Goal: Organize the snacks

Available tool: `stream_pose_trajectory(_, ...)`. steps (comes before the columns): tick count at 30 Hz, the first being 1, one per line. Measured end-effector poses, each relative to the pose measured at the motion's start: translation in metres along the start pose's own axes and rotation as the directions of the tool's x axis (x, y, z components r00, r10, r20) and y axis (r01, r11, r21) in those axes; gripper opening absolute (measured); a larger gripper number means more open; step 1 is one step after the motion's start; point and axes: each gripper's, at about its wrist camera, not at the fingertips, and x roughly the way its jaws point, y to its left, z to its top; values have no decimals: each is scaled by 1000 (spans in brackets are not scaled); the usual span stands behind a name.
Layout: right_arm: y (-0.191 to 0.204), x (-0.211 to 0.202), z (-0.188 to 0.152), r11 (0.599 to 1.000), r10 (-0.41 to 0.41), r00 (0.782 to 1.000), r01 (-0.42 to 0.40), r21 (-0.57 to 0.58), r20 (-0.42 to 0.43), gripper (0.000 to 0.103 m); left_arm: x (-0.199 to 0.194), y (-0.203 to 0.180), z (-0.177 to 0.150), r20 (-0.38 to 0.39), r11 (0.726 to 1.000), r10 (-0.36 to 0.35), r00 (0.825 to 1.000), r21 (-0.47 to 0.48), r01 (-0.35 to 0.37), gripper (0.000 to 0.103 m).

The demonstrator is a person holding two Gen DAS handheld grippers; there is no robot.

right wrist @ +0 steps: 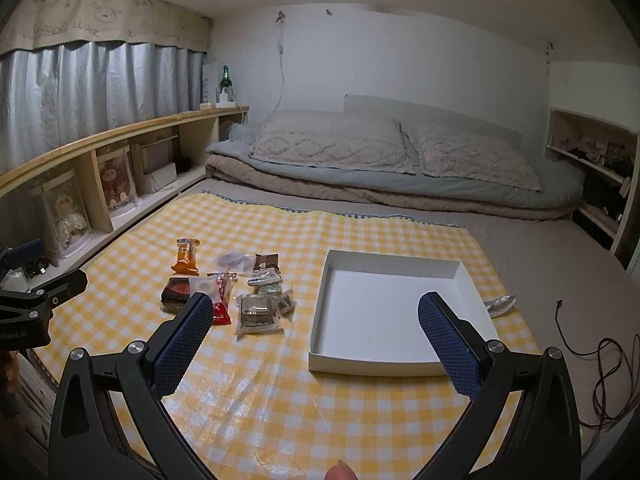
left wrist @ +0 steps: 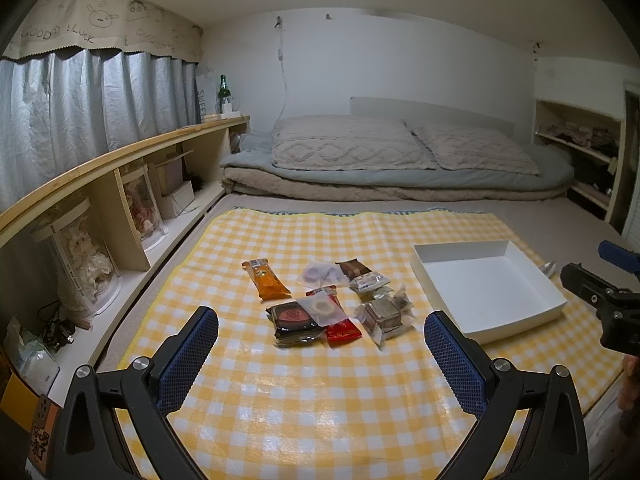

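Both claws spread wide and holding nothing: left gripper [left wrist: 320, 330] poised above the yellow checked cloth [left wrist: 320, 400] facing the snack packets [left wrist: 328, 300], right gripper [right wrist: 316, 320] poised before the white box [right wrist: 460, 272]. Snacks heaped loosely on the cloth just left of the box, apart from it, orange packet [left wrist: 266, 278] at the far left edge, red packet [left wrist: 342, 330] nearest. Box bare inside, pillows [right wrist: 332, 142] on the bedding well beyond.

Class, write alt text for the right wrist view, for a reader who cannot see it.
An open right claw hovers over a yellow checked cloth, with an empty white box ahead and a cluster of wrapped snacks to its left. Behind lies a bed with two pillows; the left claw shows at the left edge.
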Motion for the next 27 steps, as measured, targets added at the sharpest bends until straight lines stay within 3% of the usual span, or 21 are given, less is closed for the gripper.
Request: stream_pose_trajectory(27,1,0,-1,1000,1,1000,-1,-2,5,103,2,-2,1,7,1000,-11,1000,6,11,103)
